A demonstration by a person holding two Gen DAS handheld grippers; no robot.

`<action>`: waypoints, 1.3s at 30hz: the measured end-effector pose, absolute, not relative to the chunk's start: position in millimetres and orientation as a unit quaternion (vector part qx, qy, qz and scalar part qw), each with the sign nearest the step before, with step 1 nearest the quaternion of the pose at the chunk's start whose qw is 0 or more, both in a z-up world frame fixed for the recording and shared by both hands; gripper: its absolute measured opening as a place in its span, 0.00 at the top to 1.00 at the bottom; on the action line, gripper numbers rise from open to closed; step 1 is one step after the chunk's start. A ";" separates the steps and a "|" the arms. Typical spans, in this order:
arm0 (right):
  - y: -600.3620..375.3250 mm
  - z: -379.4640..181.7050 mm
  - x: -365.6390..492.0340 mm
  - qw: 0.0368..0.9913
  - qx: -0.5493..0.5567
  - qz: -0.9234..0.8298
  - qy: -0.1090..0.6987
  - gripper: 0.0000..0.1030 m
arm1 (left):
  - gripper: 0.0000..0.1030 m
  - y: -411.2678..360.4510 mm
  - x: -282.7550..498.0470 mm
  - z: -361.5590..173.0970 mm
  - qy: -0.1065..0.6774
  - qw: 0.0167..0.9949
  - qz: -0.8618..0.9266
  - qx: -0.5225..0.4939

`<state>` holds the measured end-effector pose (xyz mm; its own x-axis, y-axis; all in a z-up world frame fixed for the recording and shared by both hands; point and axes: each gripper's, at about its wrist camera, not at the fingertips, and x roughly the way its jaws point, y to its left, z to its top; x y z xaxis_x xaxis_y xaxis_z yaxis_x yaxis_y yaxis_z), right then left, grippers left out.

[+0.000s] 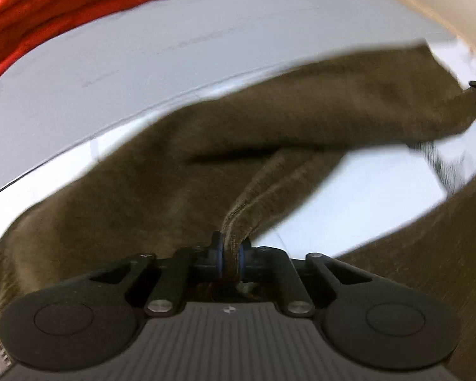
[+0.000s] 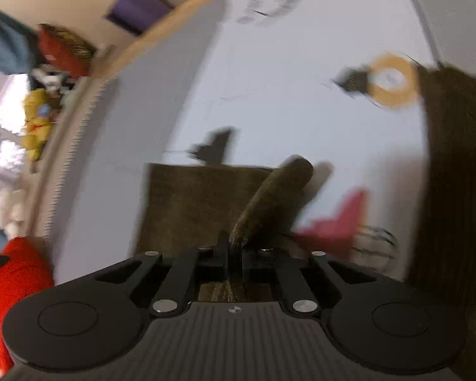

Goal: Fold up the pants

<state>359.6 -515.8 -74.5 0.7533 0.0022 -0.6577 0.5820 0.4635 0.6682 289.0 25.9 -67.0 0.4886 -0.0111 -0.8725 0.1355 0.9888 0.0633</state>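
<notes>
The olive-brown pants (image 1: 269,127) hang lifted in front of the white table (image 1: 174,50). My left gripper (image 1: 231,258) is shut on a hem or edge of the pants, which stretch away up to the right. My right gripper (image 2: 234,254) is shut on another fold of the same pants (image 2: 200,203), and more of the cloth hangs at the right edge of the right wrist view (image 2: 453,174). Both views are blurred by motion.
A folded red garment (image 1: 63,3) lies at the table's far left and also shows in the right wrist view (image 2: 19,273). A tan tape roll (image 2: 392,81) and a pink-red item (image 2: 336,225) lie on the table. Clutter lies on the floor beyond the wooden table edge (image 2: 161,22).
</notes>
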 end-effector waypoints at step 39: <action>-332.7 123.8 224.4 0.922 0.265 0.022 0.281 0.62 | 0.23 358.5 184.3 -82.1 0.466 0.831 0.145 -0.268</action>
